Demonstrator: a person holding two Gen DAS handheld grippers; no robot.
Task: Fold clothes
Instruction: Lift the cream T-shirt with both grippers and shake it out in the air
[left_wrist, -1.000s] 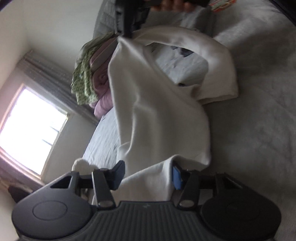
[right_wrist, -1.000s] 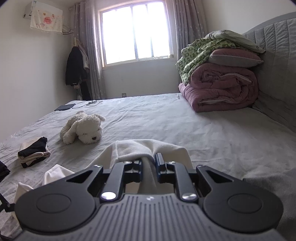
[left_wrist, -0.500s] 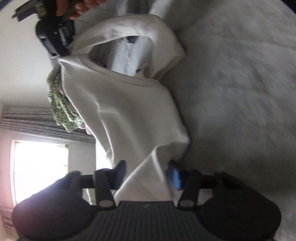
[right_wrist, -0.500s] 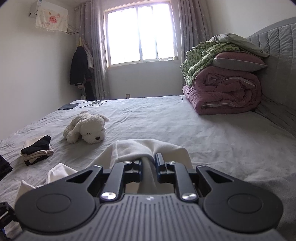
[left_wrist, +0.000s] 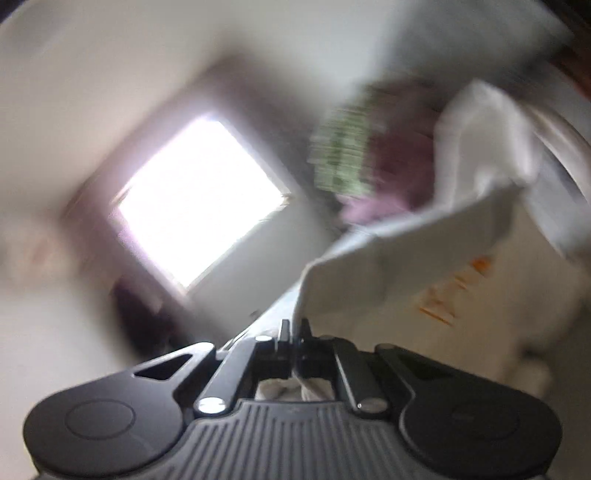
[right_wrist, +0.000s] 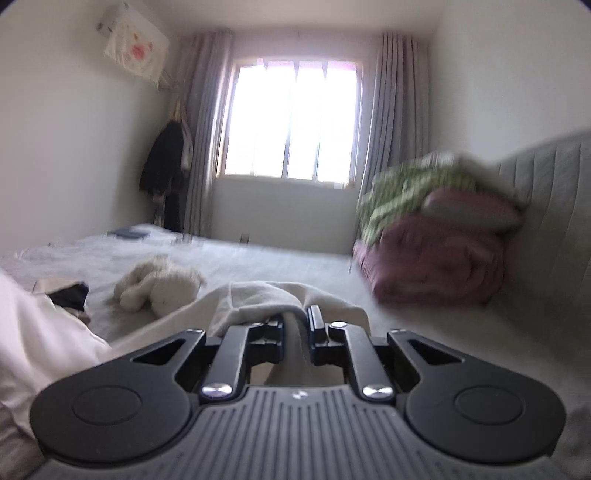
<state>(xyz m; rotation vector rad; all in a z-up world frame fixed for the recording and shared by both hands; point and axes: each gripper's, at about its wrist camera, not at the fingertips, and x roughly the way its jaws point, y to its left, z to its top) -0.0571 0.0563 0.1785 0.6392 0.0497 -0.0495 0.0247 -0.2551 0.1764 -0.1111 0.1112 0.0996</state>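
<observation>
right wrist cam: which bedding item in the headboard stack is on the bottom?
The maroon quilt, lying directly on the bed. The green patterned blanket and the grey pillow sit on top of it.

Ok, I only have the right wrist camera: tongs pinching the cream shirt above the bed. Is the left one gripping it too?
Observer: Yes. The left tongs are shut on an edge of the shirt, with some cloth bunched behind the fingers.
Operator: Which way does the cloth run from there?
Observer: Up and to the right in that view, crossing in front of the bedding pile.
Operator: Any marking to tell the front from the back?
Observer: An orange print shows on the cloth at the right, but it is too blurred to read.
</observation>
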